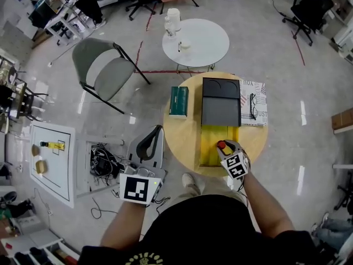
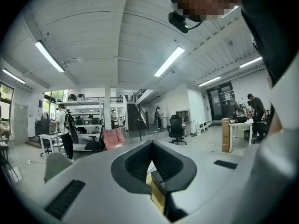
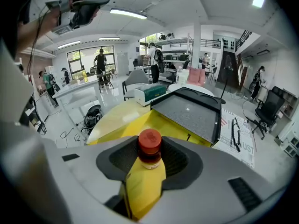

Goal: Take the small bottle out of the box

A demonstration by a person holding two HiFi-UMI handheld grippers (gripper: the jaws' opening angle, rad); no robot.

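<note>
The small bottle (image 3: 142, 181), yellow with a red cap (image 1: 221, 144), lies between the jaws of my right gripper (image 3: 150, 149), cap pointing away from me. The jaws stand wide on either side of its body. In the head view this gripper (image 1: 225, 149) hovers over the near right part of the open yellow box (image 1: 208, 148), whose black lid (image 1: 220, 101) is folded back. My left gripper (image 1: 158, 130) hangs off the table's left edge, pointing at the room, its fingertips together with nothing between them (image 2: 151, 143).
The box sits on a round wooden table (image 1: 185, 131). A green box (image 1: 178, 101) lies at its left, and a printed sheet with glasses (image 1: 253, 104) at its right. A white round table (image 1: 204, 40) stands beyond, a folding chair (image 1: 105, 70) to the left.
</note>
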